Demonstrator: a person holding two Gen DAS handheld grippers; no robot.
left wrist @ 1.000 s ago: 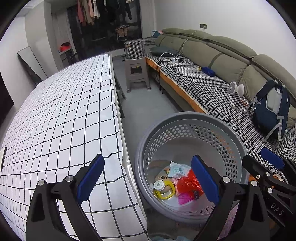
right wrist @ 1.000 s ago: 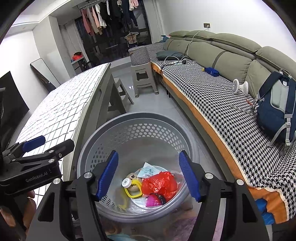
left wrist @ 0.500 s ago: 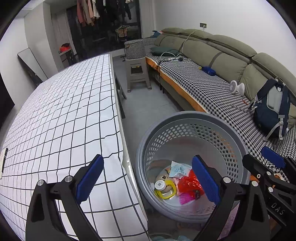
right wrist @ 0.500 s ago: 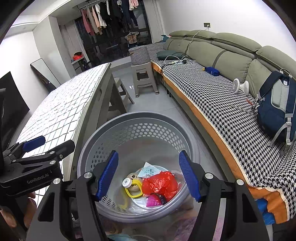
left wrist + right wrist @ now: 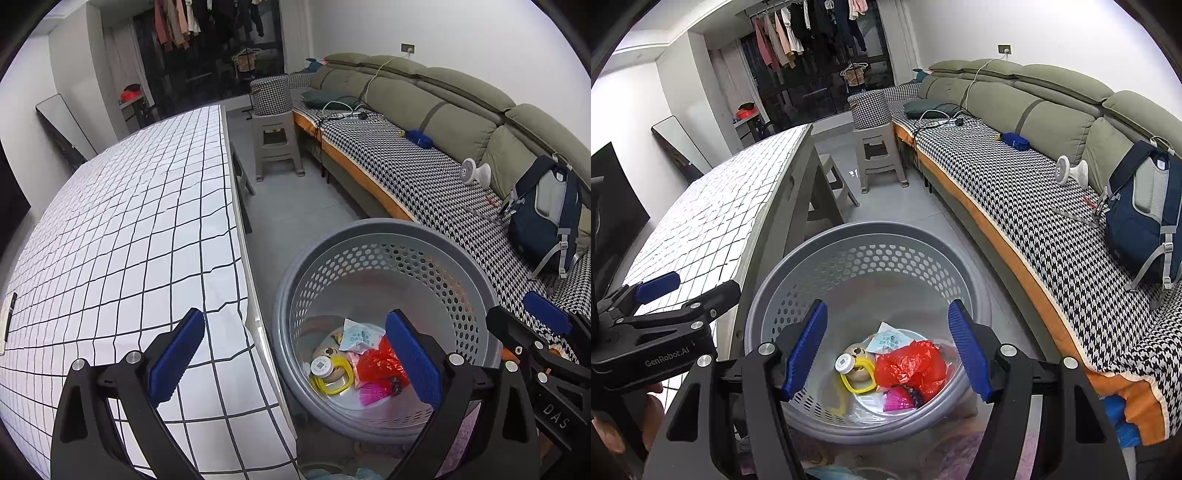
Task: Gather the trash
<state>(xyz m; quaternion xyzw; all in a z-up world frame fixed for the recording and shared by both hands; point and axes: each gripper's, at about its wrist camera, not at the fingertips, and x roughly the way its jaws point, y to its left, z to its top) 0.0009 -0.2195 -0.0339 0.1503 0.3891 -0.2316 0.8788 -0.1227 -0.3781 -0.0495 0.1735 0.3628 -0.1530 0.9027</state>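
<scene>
A grey perforated basket (image 5: 476,273) (image 5: 798,266) stands on the floor between the table and the sofa. Inside lie a red plastic bag (image 5: 912,365) (image 5: 375,363), a yellow ring (image 5: 858,378), a white packet (image 5: 888,339) and a pink wrapper (image 5: 899,398). My left gripper (image 5: 295,362) is open and empty, over the table edge and the basket's left rim. My right gripper (image 5: 888,350) is open and empty, above the basket.
A table with a white grid cloth (image 5: 129,229) is to the left. A sofa with a houndstooth cover (image 5: 406,166) runs along the right, with a blue backpack (image 5: 543,218) and a small white fan (image 5: 474,171). A grey stool (image 5: 275,144) stands farther back.
Both grippers have stayed open and nearly still. The left wrist view has shifted very slightly.
</scene>
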